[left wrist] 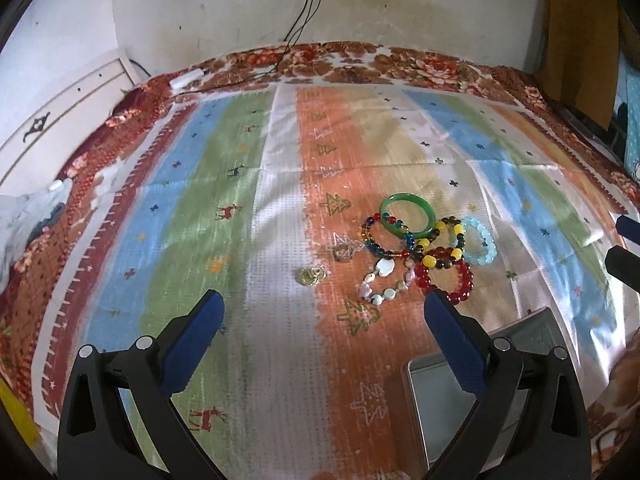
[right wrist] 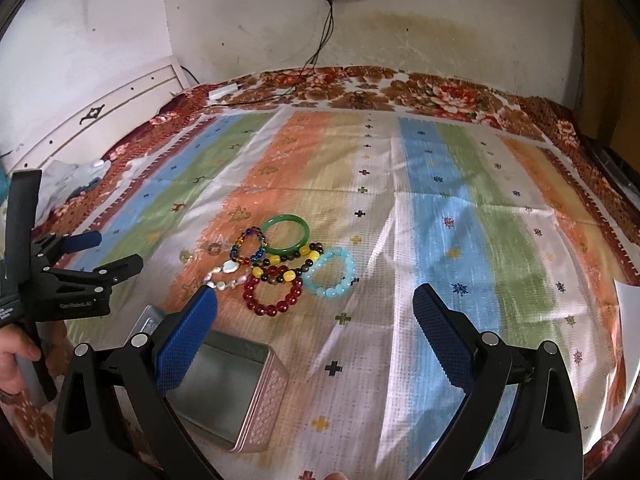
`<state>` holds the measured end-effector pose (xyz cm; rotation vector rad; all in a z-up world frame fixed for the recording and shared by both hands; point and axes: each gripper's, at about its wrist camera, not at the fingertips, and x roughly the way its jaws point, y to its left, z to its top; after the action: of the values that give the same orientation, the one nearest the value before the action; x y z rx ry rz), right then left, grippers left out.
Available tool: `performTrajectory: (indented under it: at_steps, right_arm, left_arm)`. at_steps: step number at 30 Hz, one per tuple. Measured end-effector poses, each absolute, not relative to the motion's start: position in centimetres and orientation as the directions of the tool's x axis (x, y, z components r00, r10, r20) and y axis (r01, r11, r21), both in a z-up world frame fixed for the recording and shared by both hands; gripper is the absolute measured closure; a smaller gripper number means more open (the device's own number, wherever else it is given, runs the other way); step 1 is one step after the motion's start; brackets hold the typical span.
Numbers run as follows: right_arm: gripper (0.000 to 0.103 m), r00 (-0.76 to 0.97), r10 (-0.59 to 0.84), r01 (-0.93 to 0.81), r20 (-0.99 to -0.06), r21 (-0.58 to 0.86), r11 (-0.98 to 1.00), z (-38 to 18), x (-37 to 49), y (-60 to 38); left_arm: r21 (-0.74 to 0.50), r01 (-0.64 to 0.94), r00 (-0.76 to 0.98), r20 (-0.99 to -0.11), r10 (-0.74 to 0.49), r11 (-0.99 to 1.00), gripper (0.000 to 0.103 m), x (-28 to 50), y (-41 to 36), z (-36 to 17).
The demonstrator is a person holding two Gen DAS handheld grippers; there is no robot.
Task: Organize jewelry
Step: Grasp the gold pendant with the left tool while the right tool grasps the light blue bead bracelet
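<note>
A pile of bracelets lies on the striped cloth: a green bangle [left wrist: 408,216] [right wrist: 287,233], a red bead bracelet [left wrist: 446,280] [right wrist: 273,292], a light blue bead bracelet [left wrist: 479,242] [right wrist: 331,276], a yellow and dark bead one [left wrist: 440,246], a multicolour one [left wrist: 382,238] and a pale stone one [left wrist: 384,282]. Two small rings [left wrist: 312,276] [left wrist: 343,253] lie to their left. An open metal tin [right wrist: 224,384] [left wrist: 472,392] stands near me. My left gripper [left wrist: 324,312] is open and empty, short of the jewelry. My right gripper [right wrist: 316,308] is open and empty, just short of the pile.
The striped cloth [left wrist: 280,200] covers a floral blanket [left wrist: 360,64] on a bed against a white wall. A white charger and cables [left wrist: 188,76] lie at the far edge. A headboard [left wrist: 60,108] is at the left. Grey clothing [left wrist: 28,216] lies on the left side.
</note>
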<state>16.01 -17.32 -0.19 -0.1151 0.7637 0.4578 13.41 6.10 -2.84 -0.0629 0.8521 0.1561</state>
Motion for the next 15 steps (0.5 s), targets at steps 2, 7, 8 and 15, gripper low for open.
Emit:
performTrajectory:
  at_steps: [2, 7, 8, 15]
  right_arm:
    - [0.004, 0.62, 0.348, -0.429, -0.703, 0.066, 0.901, -0.4, 16.7, -17.3]
    - [0.004, 0.609, 0.28, -0.381, -0.742, 0.036, 0.924, -1.3, 18.7, -17.2]
    - [0.004, 0.605, 0.278, -0.379, -0.746, 0.037, 0.925, -1.5, 19.1, -17.2]
    - [0.004, 0.547, 0.265, -0.375, -0.794, 0.051, 0.926, -2.9, 21.7, -16.6]
  left_arm:
    - [0.006, -0.162, 0.641, -0.76, 0.11, 0.987, 0.005, 13.8, 6.3, -3.0]
    - [-0.014, -0.161, 0.627, -0.774, 0.091, 0.987, 0.006, 15.2, 6.8, -3.2]
    - [-0.012, -0.165, 0.623, -0.777, 0.094, 0.986, 0.006, 15.4, 6.9, -3.3]
    - [-0.009, -0.176, 0.581, -0.808, 0.097, 0.984, 0.006, 17.6, 7.7, -4.5]
